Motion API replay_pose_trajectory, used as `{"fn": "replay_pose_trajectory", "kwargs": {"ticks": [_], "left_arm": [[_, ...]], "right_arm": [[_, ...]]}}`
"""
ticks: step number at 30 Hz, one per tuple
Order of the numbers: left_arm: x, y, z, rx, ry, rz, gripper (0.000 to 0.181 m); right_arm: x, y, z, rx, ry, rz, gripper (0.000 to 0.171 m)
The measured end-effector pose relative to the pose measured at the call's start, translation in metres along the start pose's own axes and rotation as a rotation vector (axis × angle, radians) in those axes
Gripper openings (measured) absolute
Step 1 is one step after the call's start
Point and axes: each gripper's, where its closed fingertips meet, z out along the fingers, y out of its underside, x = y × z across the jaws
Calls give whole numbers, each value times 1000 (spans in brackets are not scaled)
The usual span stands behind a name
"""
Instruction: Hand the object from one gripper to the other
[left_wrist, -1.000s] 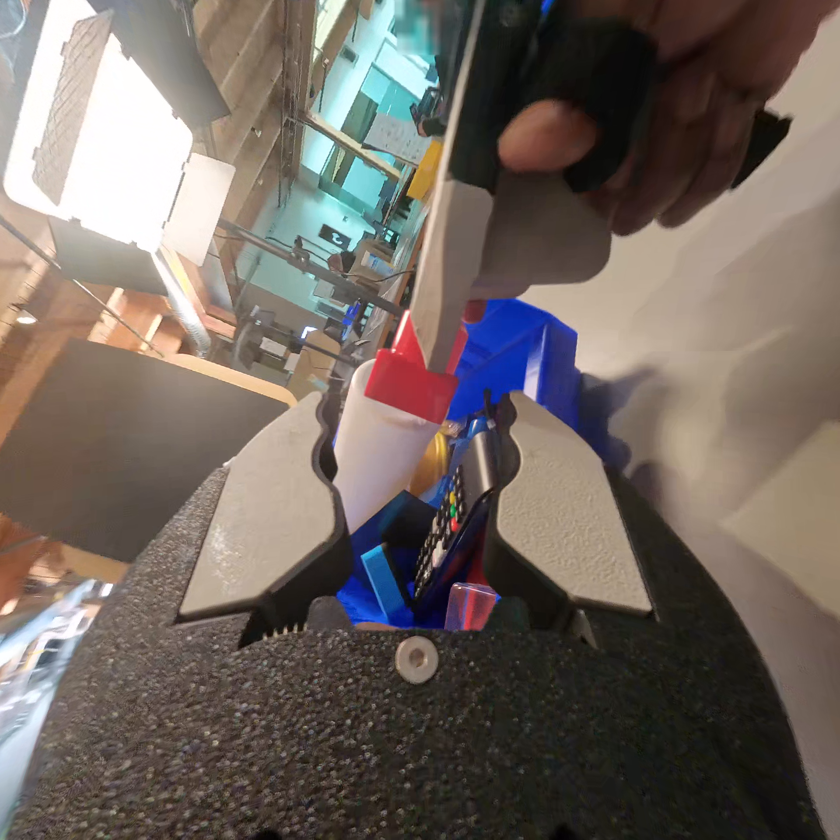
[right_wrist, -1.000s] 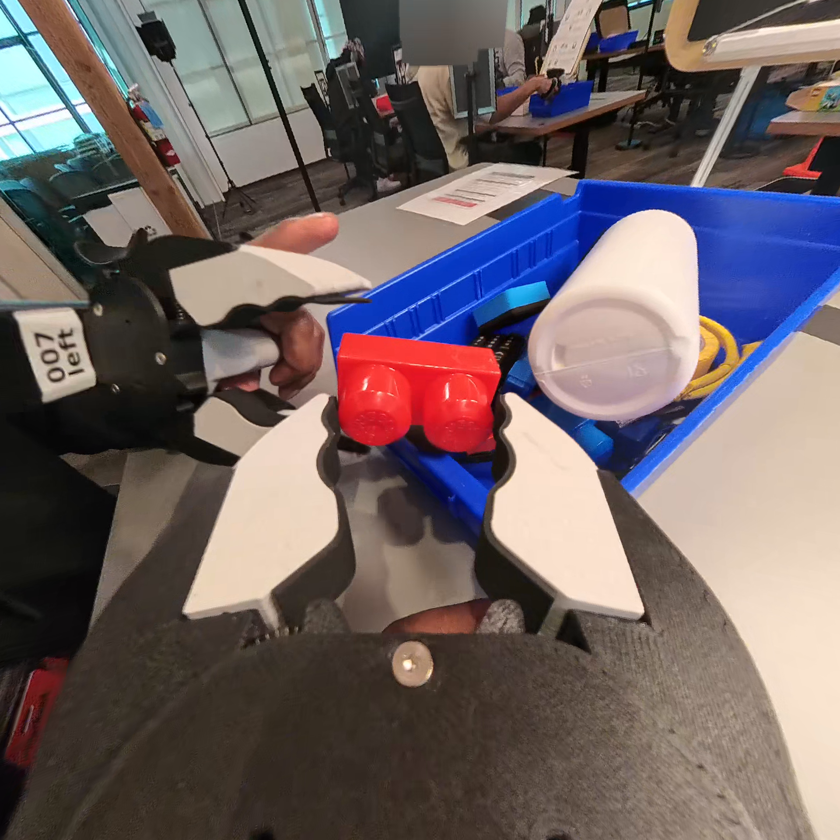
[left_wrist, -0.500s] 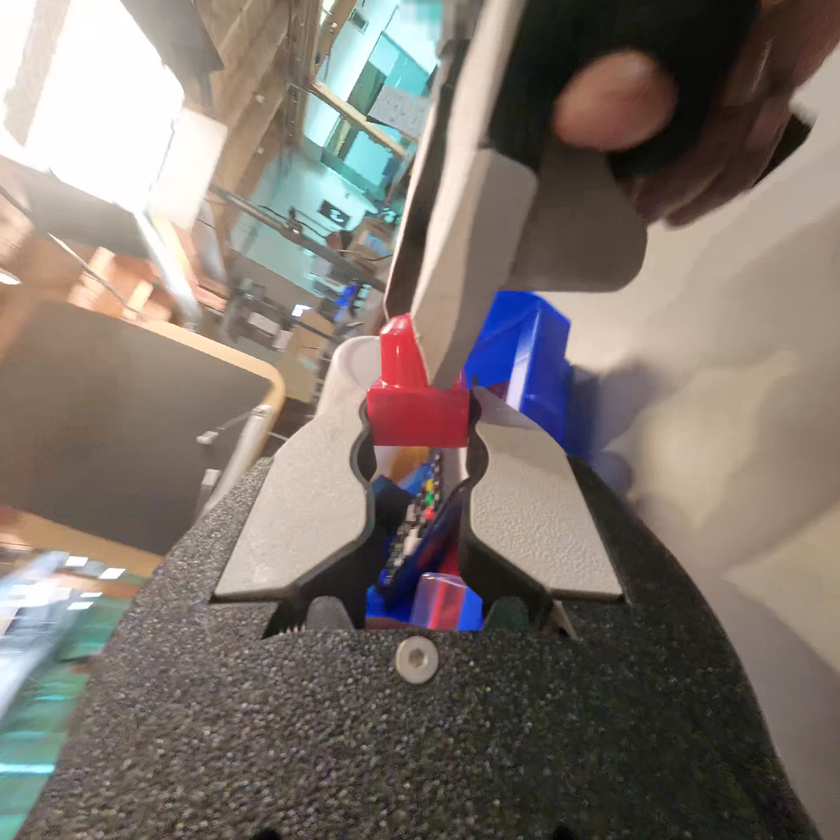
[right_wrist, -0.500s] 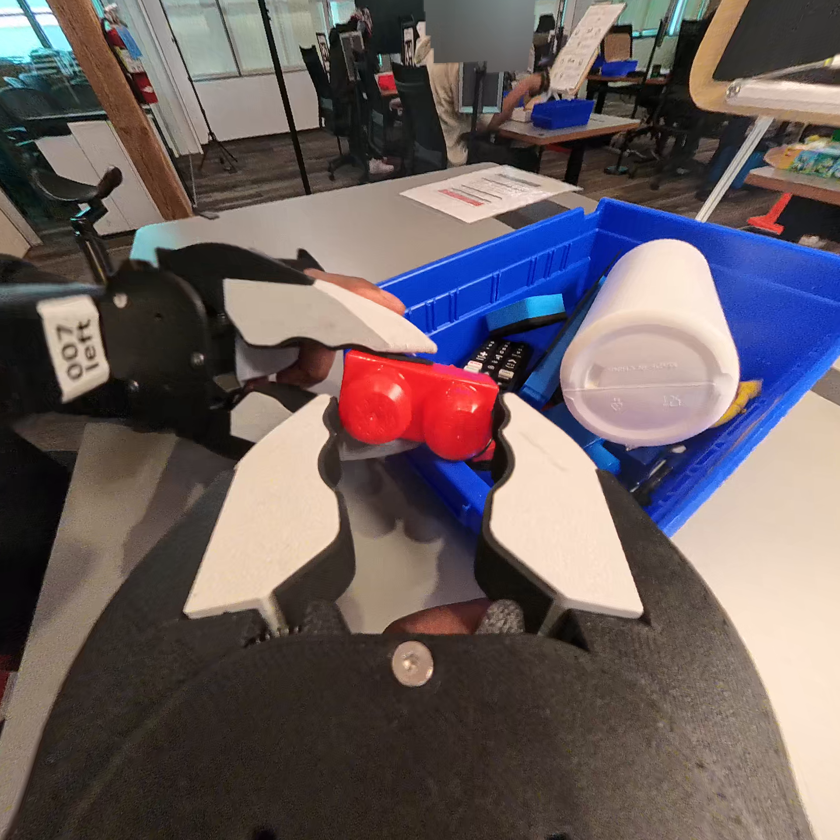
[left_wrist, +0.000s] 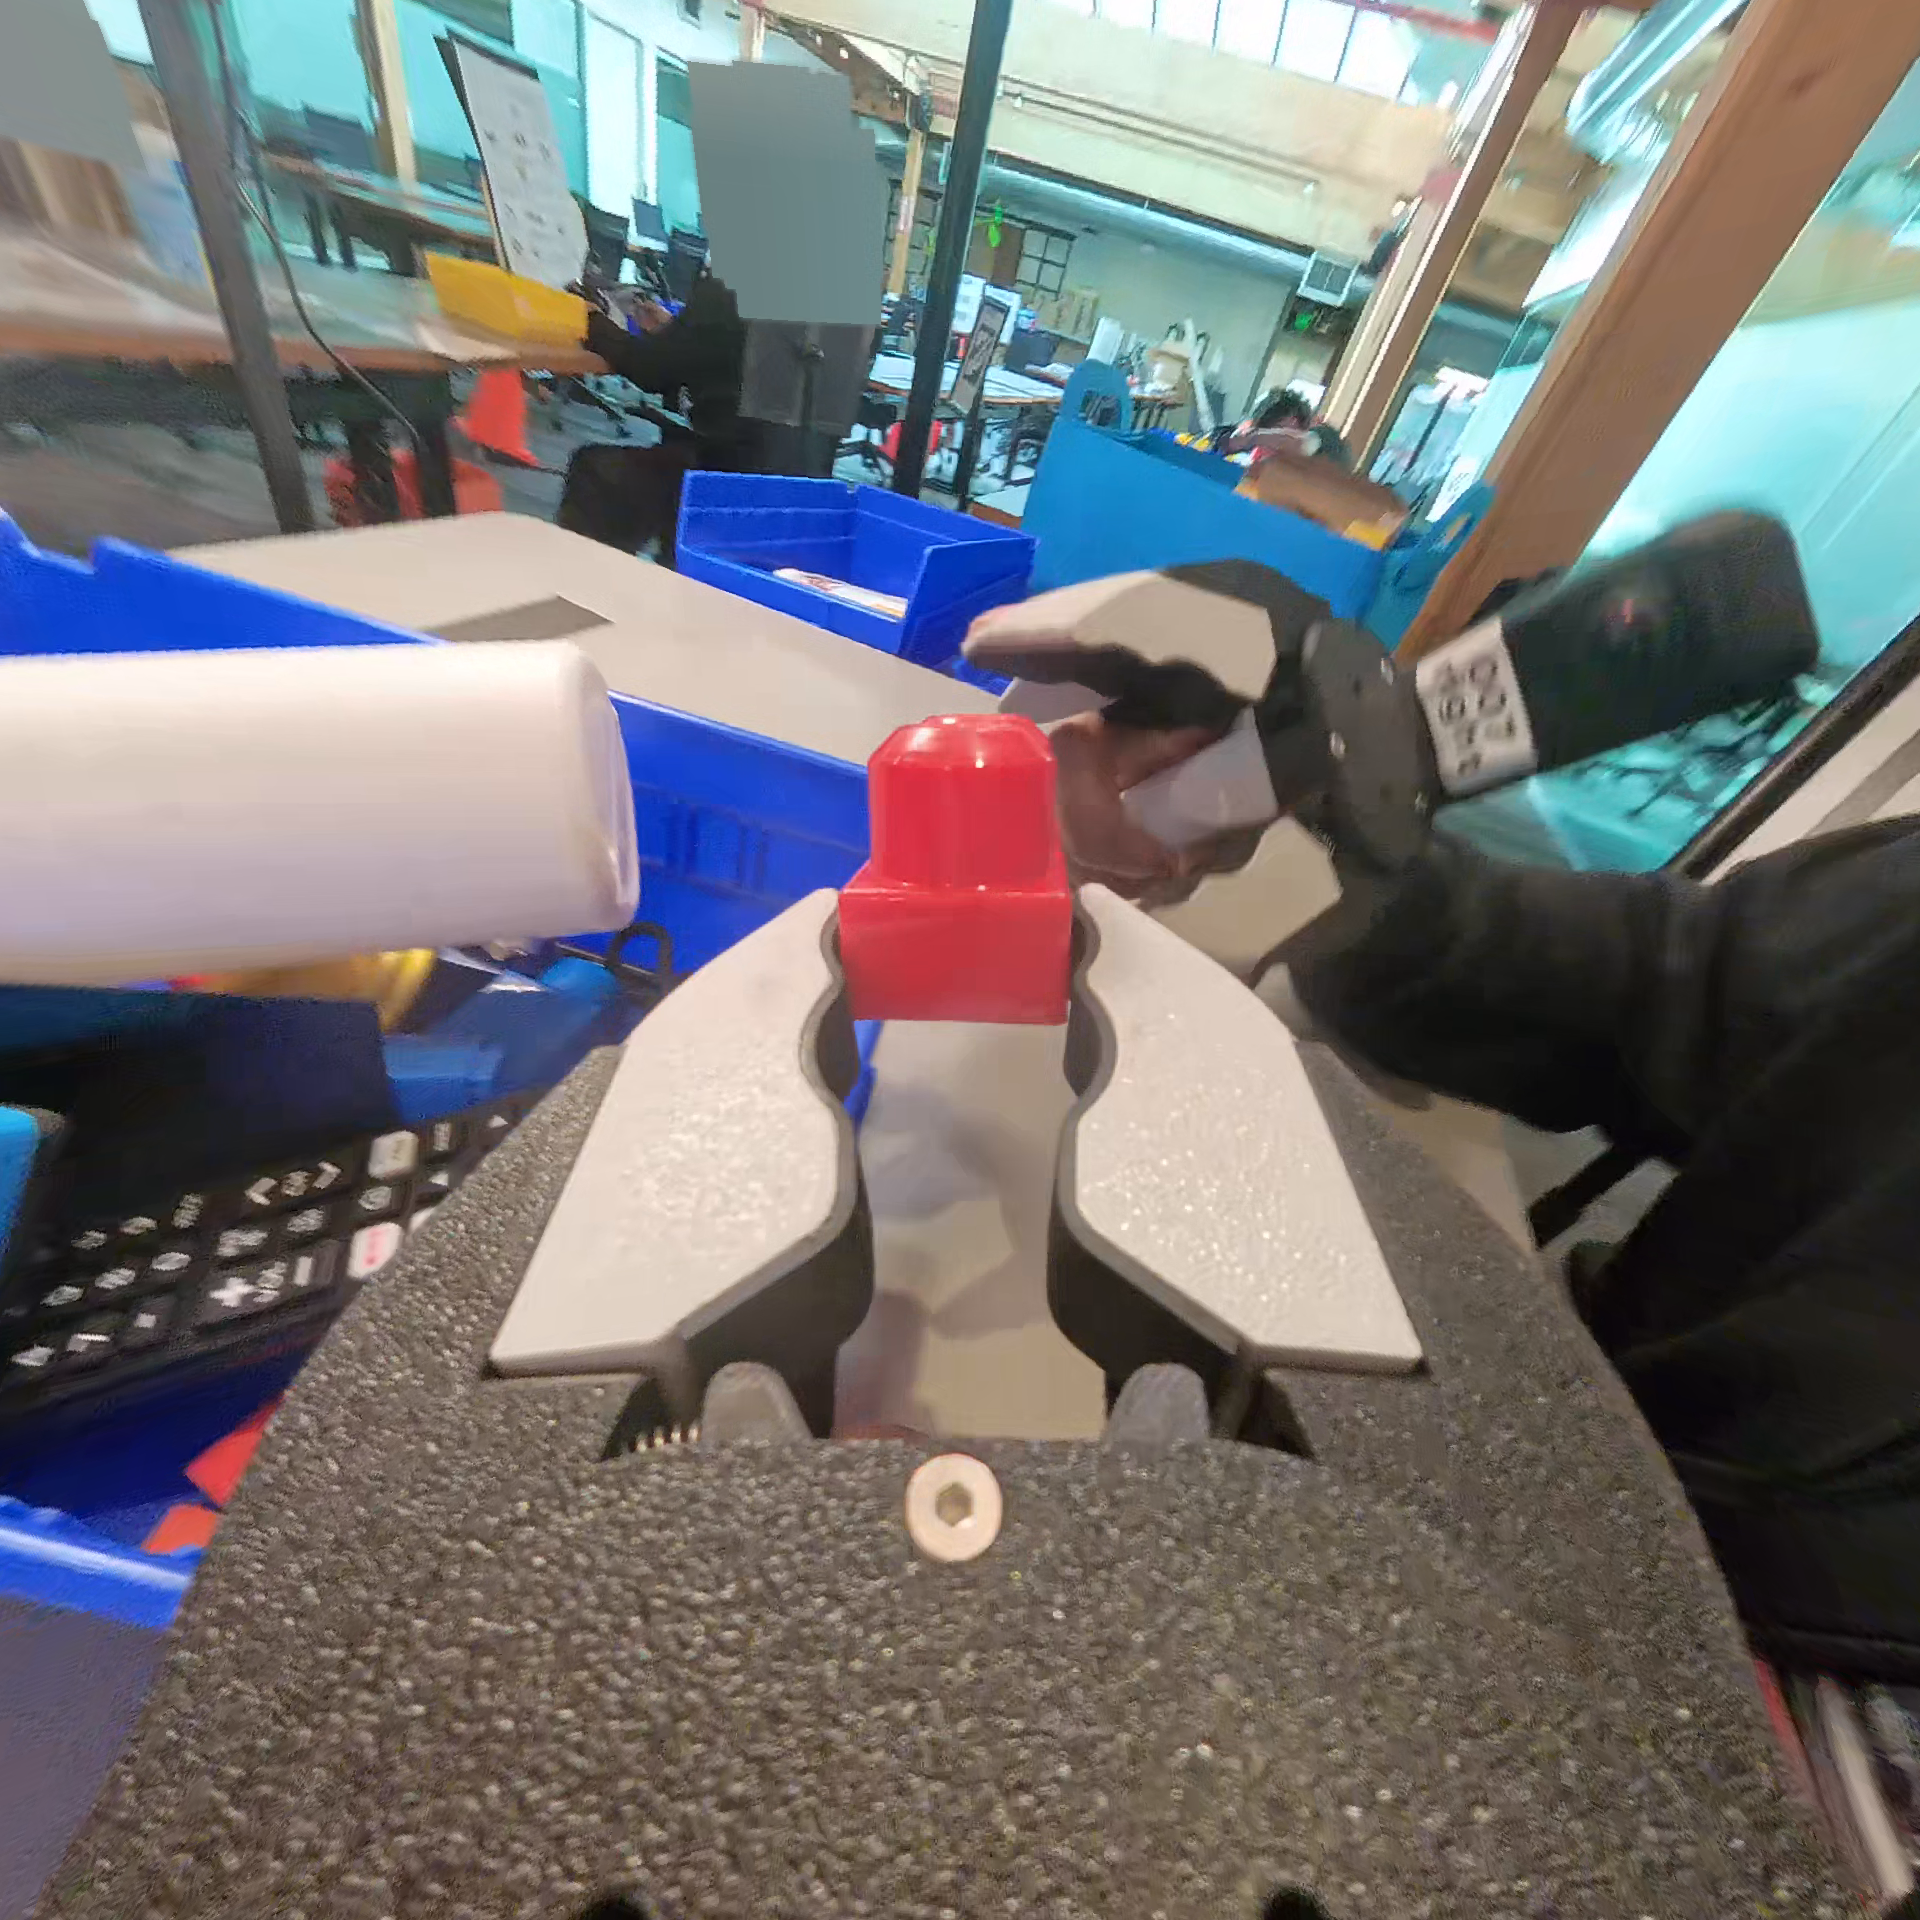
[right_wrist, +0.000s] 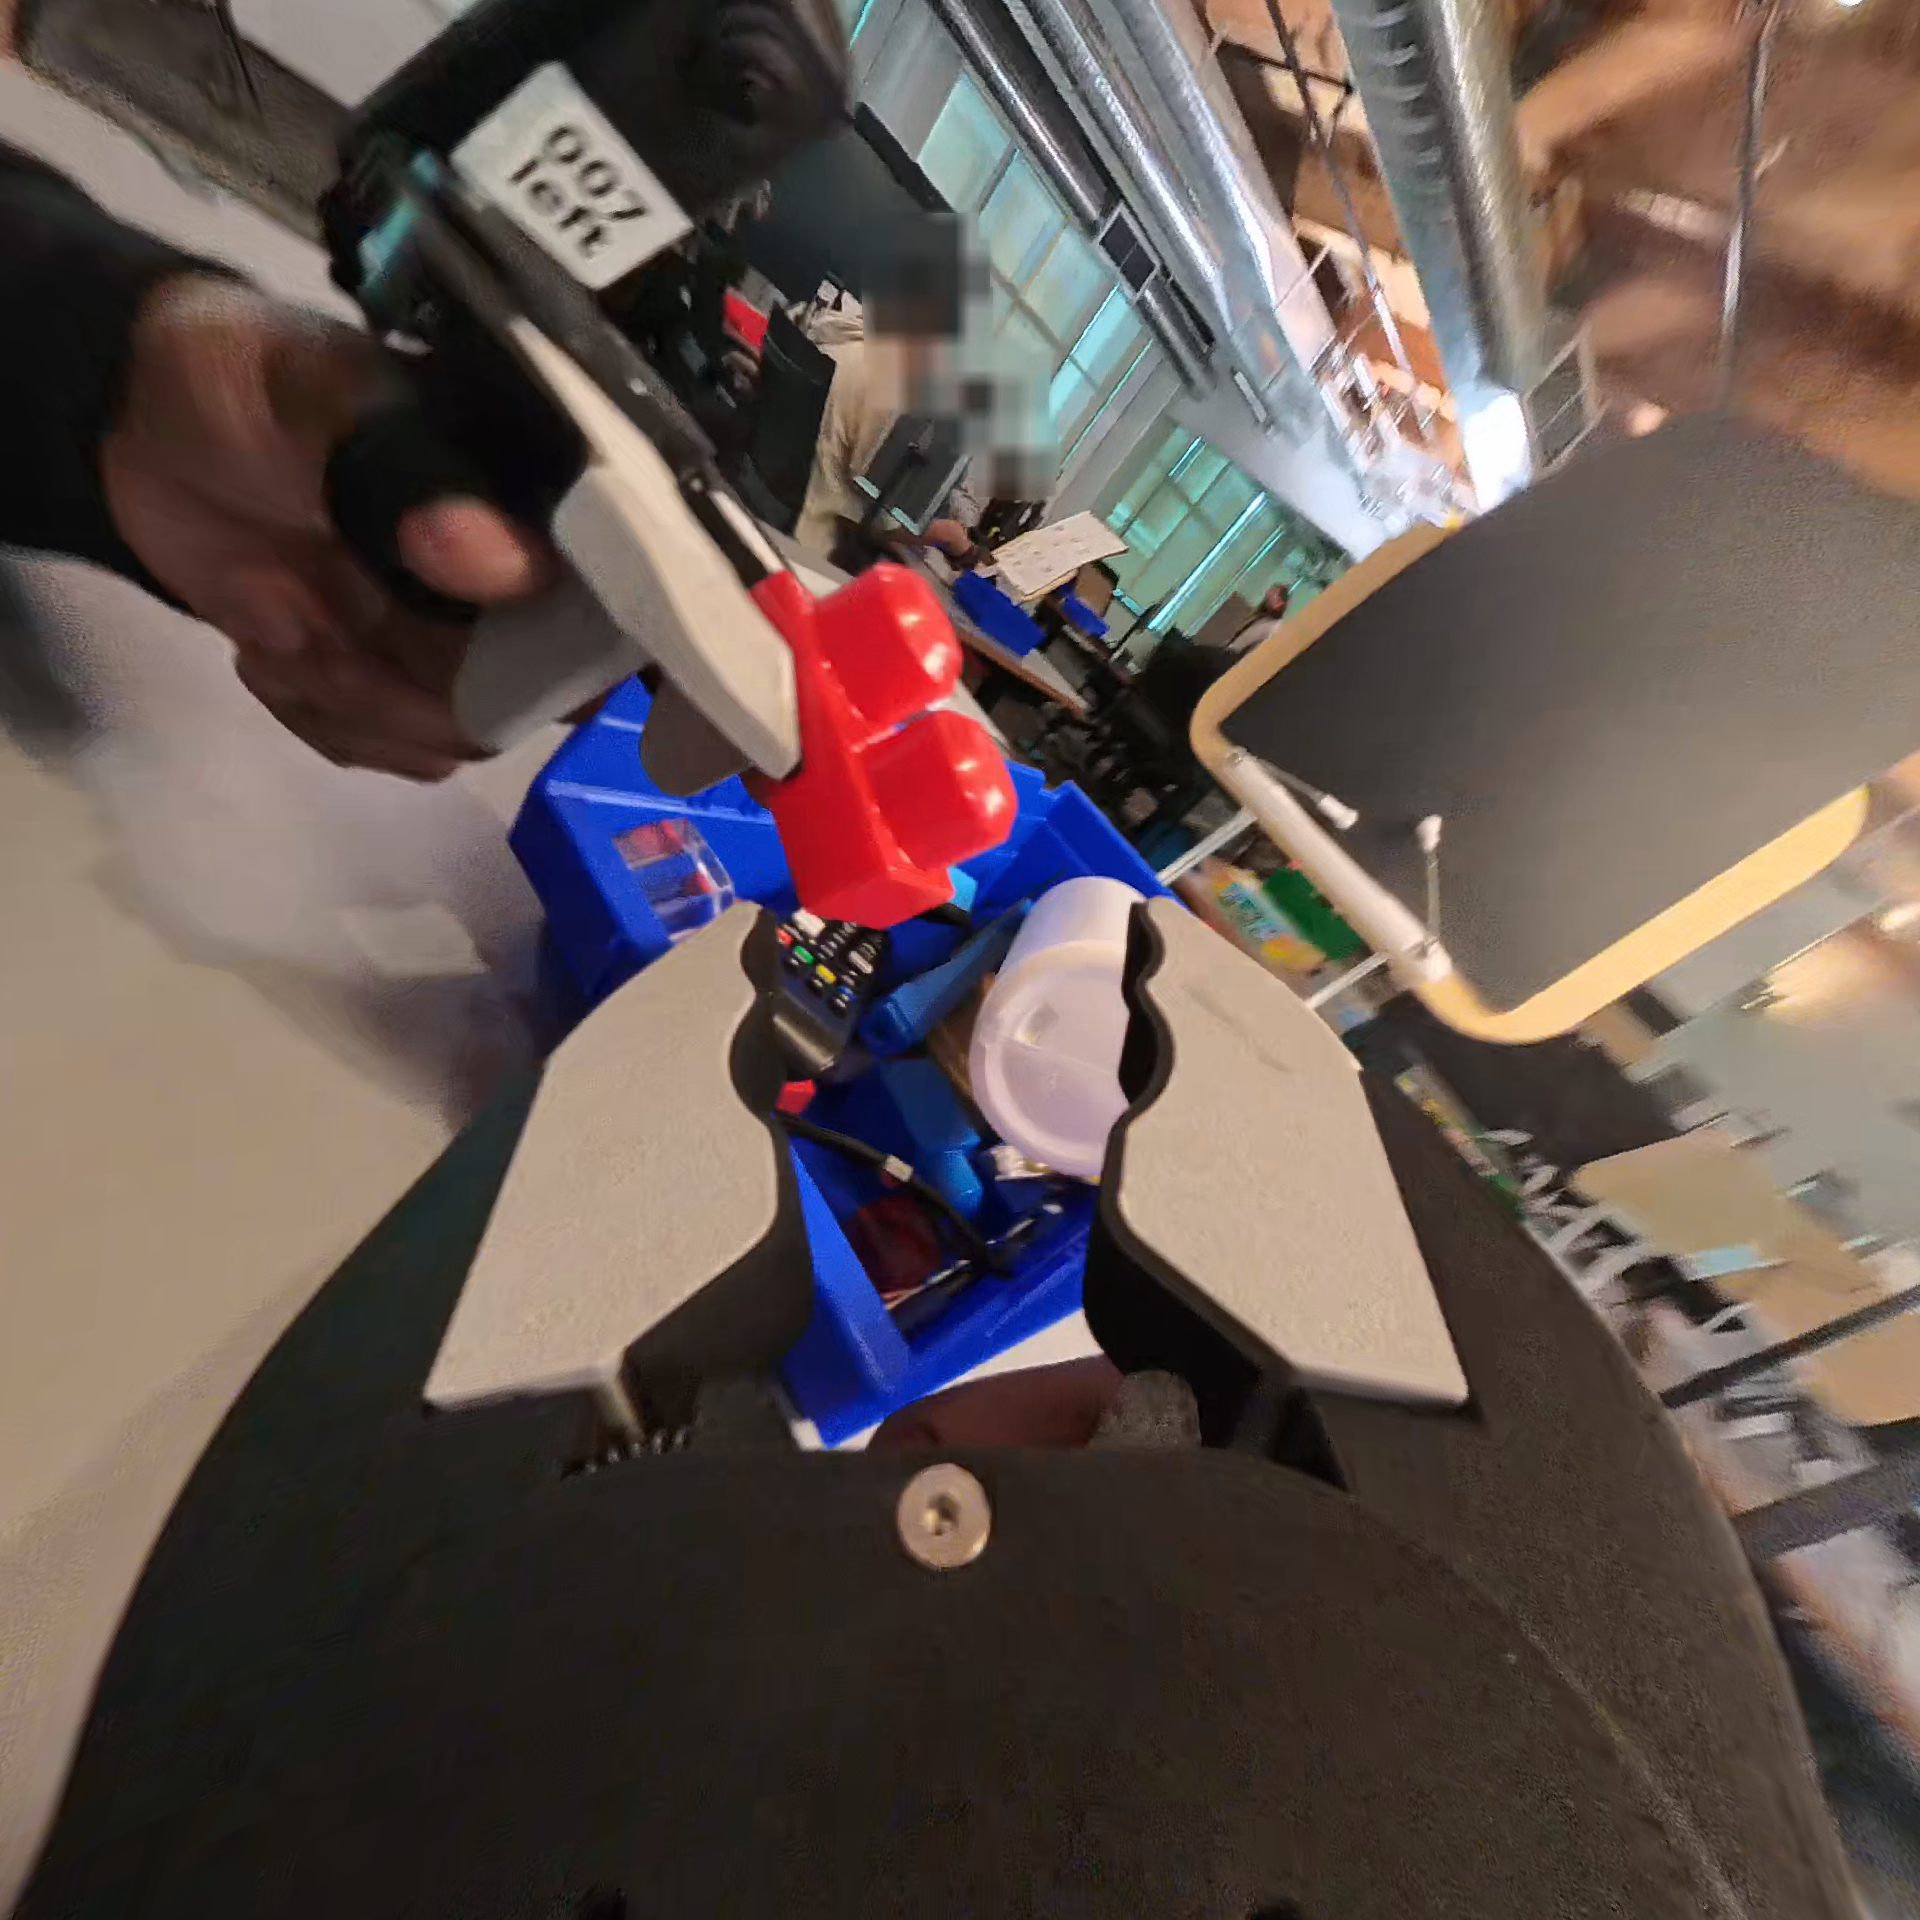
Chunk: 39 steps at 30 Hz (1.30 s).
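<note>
Brick (left_wrist: 954, 914): red, two studs, pinched at its base between the fingertips of the left gripper (left_wrist: 954, 961); held in the air above the near edge of the bin, studs up in the left wrist view.
Left gripper: closed on the brick, its two grey fingers (left_wrist: 717, 1122) pressing the brick's sides; in the right wrist view it shows at upper left with the brick (right_wrist: 883, 748) at its tip.
Right gripper (right_wrist: 940, 971): jaws spread wide, nothing between them; apart from the brick, just below it in its own view, to the brick's right in the left wrist view (left_wrist: 1143, 717).
Bin (left_wrist: 727, 800): blue, on the grey table (left_wrist: 665, 634).
In the bin: white bottle (right_wrist: 1044, 1039) lying on its side, black remote (right_wrist: 826, 971), blue pieces.
</note>
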Motion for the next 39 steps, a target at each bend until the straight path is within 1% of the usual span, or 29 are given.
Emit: {"fn": "replay_pose_trajectory", "kwargs": {"ticks": [3,5,7,8,11,13,14,16,18,22,26,30,33,36,39], "left_arm": [[5,4,2,1,72,-119,37],[12,8,5,-12,134,-194,37],[17,13,8,-27,172,-234,37],[18,16,9,-37,179,-241,37],[20,22,11,-64,196,-244,37],[19,21,11,-62,192,-227,38],[18,21,11,-63,177,-199,42],[14,20,10,-66,126,-104,54],[11,16,8,-52,73,12,61],[9,5,3,15,-12,203,62],[0,2,-2,16,-175,491,62],[2,6,0,-34,-330,846,63],[-3,19,5,-129,-431,1096,68],[-11,29,6,-201,-500,1265,69],[-18,30,6,-233,-571,1394,74]], "right_arm": [[-13,3,5,-36,36,-211,64],[-20,3,9,-42,49,-268,67],[-22,1,10,-28,62,-265,66],[-21,0,9,-18,65,-255,63],[-18,1,6,-3,53,-216,42],[-17,6,7,-22,22,-152,42],[-16,8,7,-31,4,-100,42],[-12,14,7,-58,-27,1,42],[-7,19,6,-79,-47,72,42],[-2,31,5,-120,-71,156,41],[-4,36,5,-139,-116,253,42],[-10,38,6,-167,-200,459,41],[-12,35,6,-192,-253,619,41],[-20,36,5,-237,-310,716,42],[-35,44,5,-316,-366,732,42]]}}
